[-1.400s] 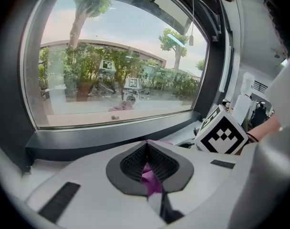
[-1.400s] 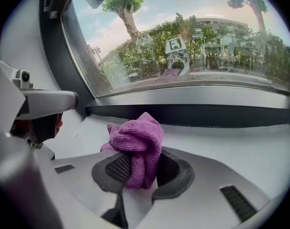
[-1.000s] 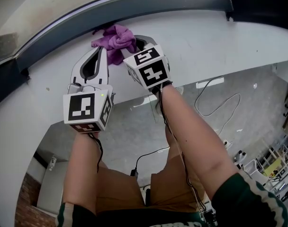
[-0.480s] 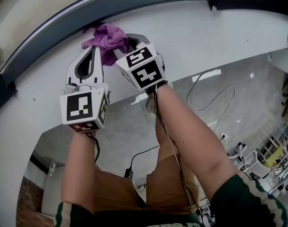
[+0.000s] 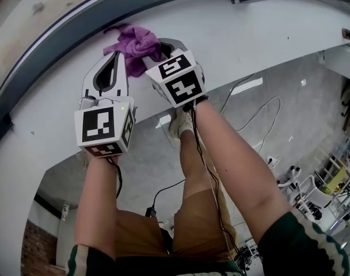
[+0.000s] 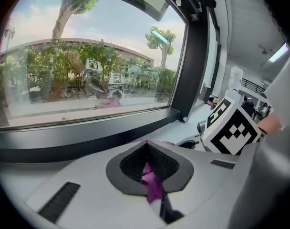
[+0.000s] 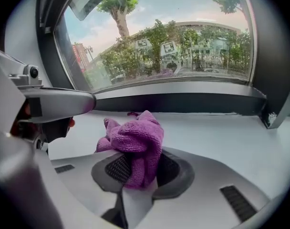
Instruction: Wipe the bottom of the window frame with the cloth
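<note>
Because the cloth has to be pressed along a narrow strip, it is gripped by both tools at once. The right hand-held gripper is closed on the main bunch. The purple towelling is pinched between its dark pads, and the free bulk stands ahead of the jaw tips as a wad. The left hand-held gripper is also closed, with only a thin strand of the same cloth caught between its pads. This two-point hold appears intended to make the wad compact and prevent it from unrolling under drag.

Location of the work item: the cloth lies on the white sill, near the dark lower rail of the window frame. In the head view its far edge reaches the foot of the rail. Whether it presses against the rail cannot be confirmed. The two grippers lie side by side, close together, and point toward the glass, so the wad leads and the jaws follow.

Assessment: wiping is under way or about to start. The next stroke calls for sideways travel along the rail with steady forward pressure.

Risk: the thin strand in the left jaws may slip out, leaving the right gripper alone to control the wad.
</note>
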`<state>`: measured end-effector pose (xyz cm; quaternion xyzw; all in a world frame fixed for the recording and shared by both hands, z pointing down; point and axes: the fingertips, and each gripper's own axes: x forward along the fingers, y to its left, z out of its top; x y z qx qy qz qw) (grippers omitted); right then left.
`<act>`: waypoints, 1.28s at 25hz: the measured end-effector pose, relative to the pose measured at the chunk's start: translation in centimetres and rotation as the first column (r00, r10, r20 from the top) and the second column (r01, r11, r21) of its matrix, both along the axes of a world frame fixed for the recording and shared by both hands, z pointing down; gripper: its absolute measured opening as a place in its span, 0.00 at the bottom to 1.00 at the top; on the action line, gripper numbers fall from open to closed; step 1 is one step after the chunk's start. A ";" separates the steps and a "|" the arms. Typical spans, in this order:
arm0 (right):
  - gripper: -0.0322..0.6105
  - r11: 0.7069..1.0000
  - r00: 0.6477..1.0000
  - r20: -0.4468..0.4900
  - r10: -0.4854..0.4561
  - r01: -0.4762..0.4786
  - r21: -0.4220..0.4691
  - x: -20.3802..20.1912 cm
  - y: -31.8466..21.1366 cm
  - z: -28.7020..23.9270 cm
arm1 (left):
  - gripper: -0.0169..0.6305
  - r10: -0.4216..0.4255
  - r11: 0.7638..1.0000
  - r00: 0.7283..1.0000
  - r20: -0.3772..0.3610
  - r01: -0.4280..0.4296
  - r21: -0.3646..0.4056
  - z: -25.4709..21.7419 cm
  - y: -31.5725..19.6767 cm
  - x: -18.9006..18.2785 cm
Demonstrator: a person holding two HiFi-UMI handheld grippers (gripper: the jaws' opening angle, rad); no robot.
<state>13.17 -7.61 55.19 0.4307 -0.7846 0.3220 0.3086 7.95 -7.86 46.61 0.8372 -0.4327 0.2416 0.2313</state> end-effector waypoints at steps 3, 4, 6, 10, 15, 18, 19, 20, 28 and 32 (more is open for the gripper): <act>0.23 1.000 1.000 -0.014 -0.011 0.012 0.007 1.3 -0.1 0.1 | 0.04 0.022 1.000 1.000 -0.007 -0.022 0.003 0.1 0.0 1.7; 0.23 1.000 1.000 -0.022 -0.016 0.017 0.009 1.8 -0.1 0.1 | 0.04 0.030 1.000 0.999 -0.009 -0.030 0.004 0.1 0.0 2.2; 0.23 1.000 1.000 -0.027 -0.013 0.014 0.018 2.7 -0.3 0.1 | 0.04 0.041 0.999 0.999 -0.011 -0.041 0.006 0.3 0.0 3.0; 0.23 0.999 1.000 -0.019 0.007 -0.007 0.037 4.2 -0.7 0.0 | 0.04 0.052 0.999 0.999 -0.010 -0.052 0.009 0.6 -0.2 4.2; 0.23 0.999 1.000 -0.023 0.004 -0.002 0.049 5.7 -1.0 0.0 | 0.04 0.057 0.998 0.998 -0.009 -0.056 0.011 1.1 -0.5 5.7; 0.23 0.999 1.000 -0.029 0.010 -0.008 0.044 6.7 -1.1 0.3 | 0.04 0.060 0.998 0.998 -0.012 -0.059 0.013 1.4 -0.4 6.8; 0.23 0.999 0.999 -0.030 0.014 -0.013 0.044 7.1 -1.2 0.3 | 0.04 0.061 0.998 0.998 -0.012 -0.061 0.014 1.4 -0.4 7.1; 0.23 0.999 0.999 -0.029 0.018 -0.017 0.047 7.5 -1.3 0.2 | 0.04 0.063 0.998 0.998 -0.013 -0.063 0.014 1.4 -0.4 7.6; 0.23 0.996 0.999 -0.025 0.048 -0.046 0.082 11.5 -2.6 0.2 | 0.04 0.095 0.995 0.995 -0.024 -0.095 0.015 2.0 -0.5 12.2; 0.23 0.995 0.998 -0.032 0.051 -0.048 0.091 13.0 -2.8 -0.1 | 0.04 0.097 0.995 0.995 -0.029 -0.097 0.015 2.1 -0.7 13.5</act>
